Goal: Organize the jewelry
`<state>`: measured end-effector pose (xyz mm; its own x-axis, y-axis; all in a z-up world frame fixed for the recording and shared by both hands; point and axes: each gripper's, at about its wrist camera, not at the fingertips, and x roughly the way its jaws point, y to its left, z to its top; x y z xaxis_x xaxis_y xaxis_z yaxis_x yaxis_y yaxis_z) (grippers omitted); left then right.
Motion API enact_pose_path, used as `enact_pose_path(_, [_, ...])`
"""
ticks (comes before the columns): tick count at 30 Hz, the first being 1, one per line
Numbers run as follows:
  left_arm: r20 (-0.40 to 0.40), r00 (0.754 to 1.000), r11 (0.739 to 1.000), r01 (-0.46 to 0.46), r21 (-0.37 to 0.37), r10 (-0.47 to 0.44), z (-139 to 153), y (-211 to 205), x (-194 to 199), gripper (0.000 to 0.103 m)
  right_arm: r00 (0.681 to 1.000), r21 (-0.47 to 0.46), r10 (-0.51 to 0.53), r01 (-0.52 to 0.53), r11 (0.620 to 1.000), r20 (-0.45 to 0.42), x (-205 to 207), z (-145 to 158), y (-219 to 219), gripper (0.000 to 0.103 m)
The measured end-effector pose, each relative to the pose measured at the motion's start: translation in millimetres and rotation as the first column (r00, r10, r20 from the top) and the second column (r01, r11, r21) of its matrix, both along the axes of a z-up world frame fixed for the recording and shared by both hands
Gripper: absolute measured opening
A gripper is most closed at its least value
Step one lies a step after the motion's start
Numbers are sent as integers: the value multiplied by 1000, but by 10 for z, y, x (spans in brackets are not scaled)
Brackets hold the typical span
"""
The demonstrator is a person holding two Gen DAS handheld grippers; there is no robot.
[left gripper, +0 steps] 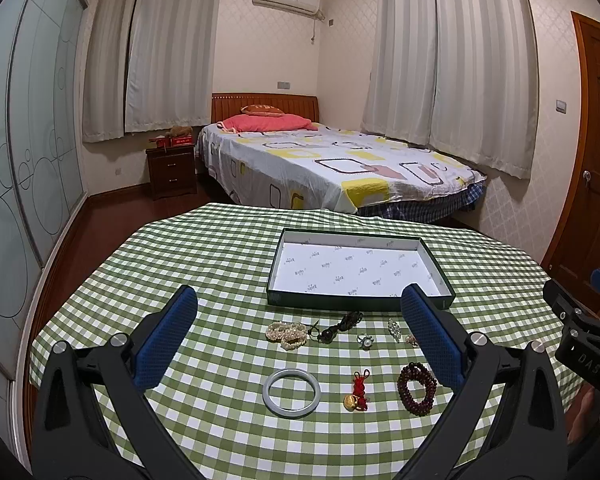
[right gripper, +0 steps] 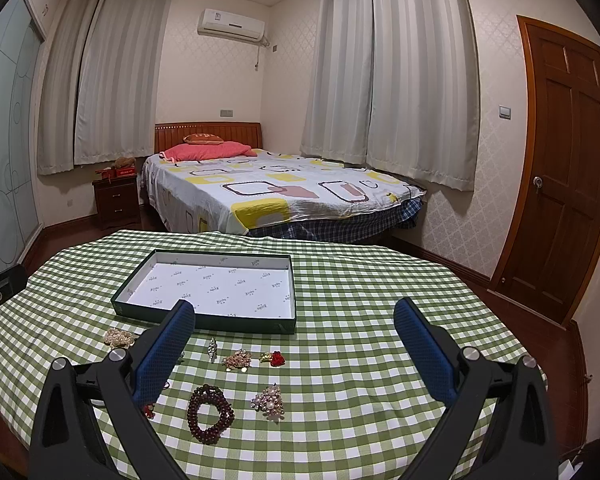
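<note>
1. The left gripper (left gripper: 298, 328) hangs above the checked tablecloth (left gripper: 204, 256) with its blue-padded fingers (left gripper: 168, 340) spread wide and nothing between them.
2. Furthest left among the jewelry, the pearl bracelet (left gripper: 287, 333) lies in a loose heap; it looks soft and floppy, so a pinch across the bunched strands would likely serve best.
3. Just beside it lies a dark cord pendant (left gripper: 338, 326), limp and light; the knot or the stone seems the surest hold.
4. Nearer the camera, the pale bangle (left gripper: 292, 393) lies flat. It looks rigid, smooth and possibly brittle, so it may slip; gripping across one side of the ring seems wise.
5. The red knotted charm (left gripper: 358, 394) with its gold piece sits between the bangle and the dark red bead bracelet (right gripper: 210, 412), which is coiled and pliable.
6. A pearl brooch (right gripper: 269, 401) lies right of the beads, stiff but delicate.
7. The empty green tray (right gripper: 204, 322) waits beyond all the pieces.
8. The right gripper (right gripper: 294, 346) is likewise wide apart and holds nothing.
</note>
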<state>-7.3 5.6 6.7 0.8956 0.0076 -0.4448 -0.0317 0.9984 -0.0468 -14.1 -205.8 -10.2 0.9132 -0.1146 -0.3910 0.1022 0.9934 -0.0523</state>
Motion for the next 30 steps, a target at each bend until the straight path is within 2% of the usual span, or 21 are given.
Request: enact_pose_path(30, [0,1000,1000,9,5,-9,-52,-26,-14,99,1000,5,11,-11,1000,0,27,6,23,98])
